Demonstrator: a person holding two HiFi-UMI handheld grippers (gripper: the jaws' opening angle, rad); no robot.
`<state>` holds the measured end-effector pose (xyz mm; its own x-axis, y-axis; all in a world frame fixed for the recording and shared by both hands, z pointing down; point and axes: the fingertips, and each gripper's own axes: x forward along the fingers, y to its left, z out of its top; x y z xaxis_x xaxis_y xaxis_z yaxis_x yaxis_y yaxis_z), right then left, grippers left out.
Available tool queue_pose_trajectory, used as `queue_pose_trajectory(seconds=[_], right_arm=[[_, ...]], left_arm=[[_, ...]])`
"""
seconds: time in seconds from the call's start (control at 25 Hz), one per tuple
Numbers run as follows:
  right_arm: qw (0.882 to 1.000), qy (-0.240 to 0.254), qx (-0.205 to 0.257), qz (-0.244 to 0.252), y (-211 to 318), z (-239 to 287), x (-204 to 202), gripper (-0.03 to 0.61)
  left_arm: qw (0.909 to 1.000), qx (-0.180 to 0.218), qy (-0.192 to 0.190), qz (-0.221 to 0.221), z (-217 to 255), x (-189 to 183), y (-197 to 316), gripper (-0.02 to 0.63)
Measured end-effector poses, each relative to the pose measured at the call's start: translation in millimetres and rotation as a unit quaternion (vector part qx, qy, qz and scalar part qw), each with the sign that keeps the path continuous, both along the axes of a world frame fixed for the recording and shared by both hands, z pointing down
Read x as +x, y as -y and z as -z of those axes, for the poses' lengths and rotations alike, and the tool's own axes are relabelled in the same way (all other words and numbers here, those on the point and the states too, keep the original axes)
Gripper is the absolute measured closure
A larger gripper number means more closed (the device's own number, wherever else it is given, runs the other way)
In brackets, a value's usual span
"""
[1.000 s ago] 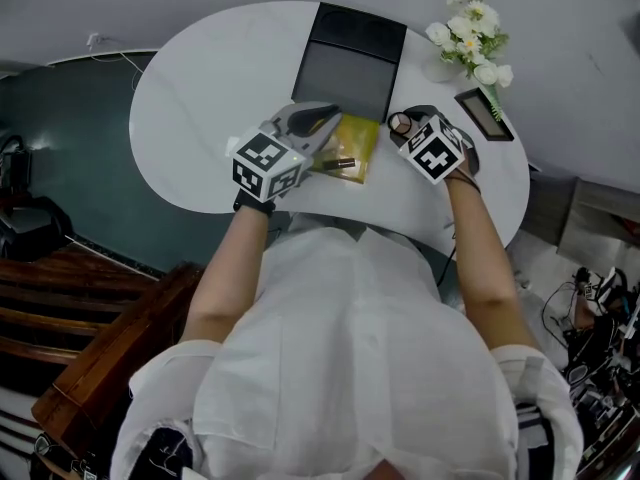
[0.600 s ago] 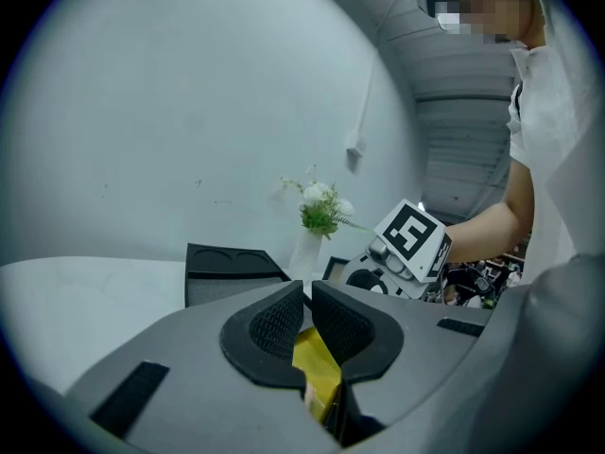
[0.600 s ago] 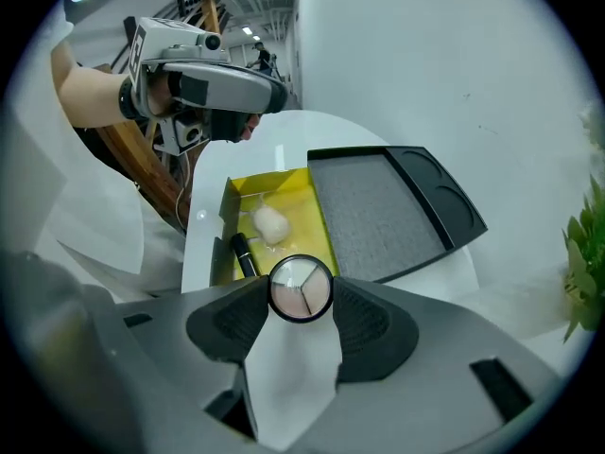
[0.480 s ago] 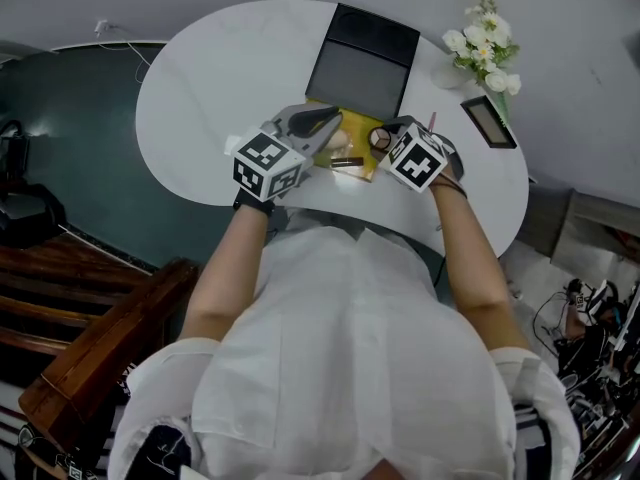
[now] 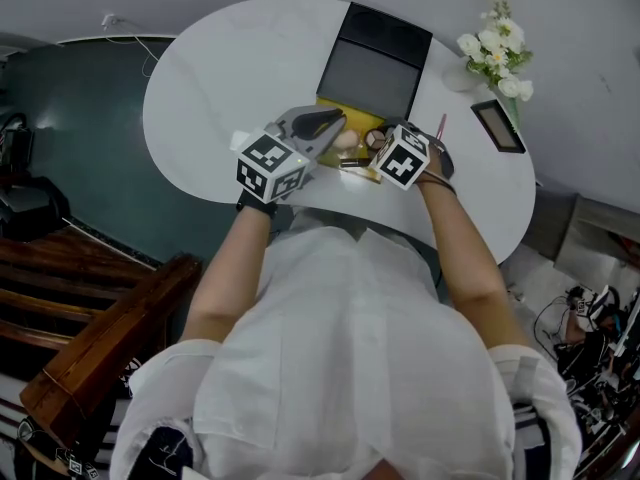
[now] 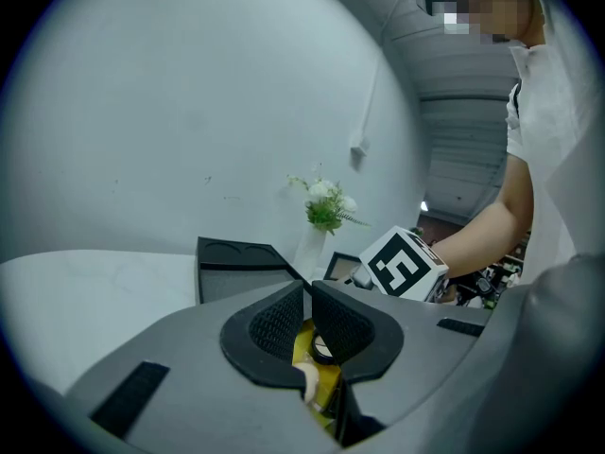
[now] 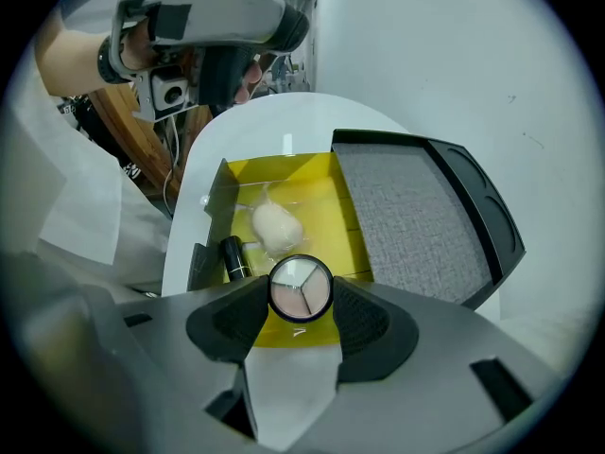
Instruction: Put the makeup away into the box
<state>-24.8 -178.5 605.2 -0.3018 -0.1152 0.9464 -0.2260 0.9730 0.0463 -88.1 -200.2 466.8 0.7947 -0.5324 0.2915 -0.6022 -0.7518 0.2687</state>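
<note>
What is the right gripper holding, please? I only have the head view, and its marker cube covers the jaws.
Observer: The right gripper is shut on a round compact showing three powder shades.
Operator: Thank you. What lies inside the yellow box?
Observer: The yellow box holds a pale sponge and, along one wall, a dark tube.
Operator: And is the left gripper carrying anything?
Observer: No. The left gripper has its jaws together at the tips with nothing between them.
</note>
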Motion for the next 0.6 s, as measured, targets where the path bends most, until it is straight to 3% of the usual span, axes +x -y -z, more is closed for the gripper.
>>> queue_pose_trajectory(seconds=[0.6], right_arm=[[1.0, -0.003, 0.0, -0.002, -2.2, -8.4, 3.6, 0.367]], left_arm=[[0.9999, -0.002, 0.001, -0.012, 0.8, 8.4, 0.2, 0.592]])
